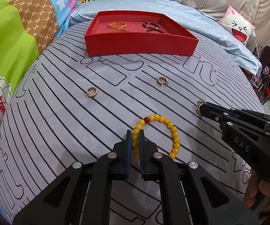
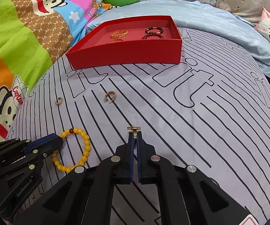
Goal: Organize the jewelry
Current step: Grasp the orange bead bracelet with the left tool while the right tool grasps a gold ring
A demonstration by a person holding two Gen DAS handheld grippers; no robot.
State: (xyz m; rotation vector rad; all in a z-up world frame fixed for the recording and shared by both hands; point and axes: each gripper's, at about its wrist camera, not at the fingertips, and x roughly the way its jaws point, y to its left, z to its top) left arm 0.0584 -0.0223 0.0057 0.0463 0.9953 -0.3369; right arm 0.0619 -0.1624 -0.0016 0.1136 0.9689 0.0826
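Soft lilac bed sheet (image 1: 63, 116), matte and printed with thin black stripes and outlined letters, covers the mattress we work on, with a glossy cartoon-monkey quilt (image 1: 16, 30) bunched along its left edge. Near that side lies a ribbed gold hoop earring (image 1: 91, 92), and further right its twin hoop earring (image 1: 161, 80), both loose on the cloth and well apart. Beyond them sits the shallow red cardboard tray (image 1: 135, 46), holding a gold chain-link bangle (image 1: 117, 25) and a dark red beaded bracelet (image 1: 151, 26).

Our left gripper (image 1: 135, 136) has its blue-padded fingers narrowed around one side of the round yellow beaded bracelet (image 1: 174, 133), smooth waxy beads with a single dark red one; we think the pads touch the beads, though the angle leaves this unsure. To its right, our right gripper (image 2: 135, 135) is pinched tight on a small gold ring-like piece (image 2: 134, 128), its flat band poking past the tips.
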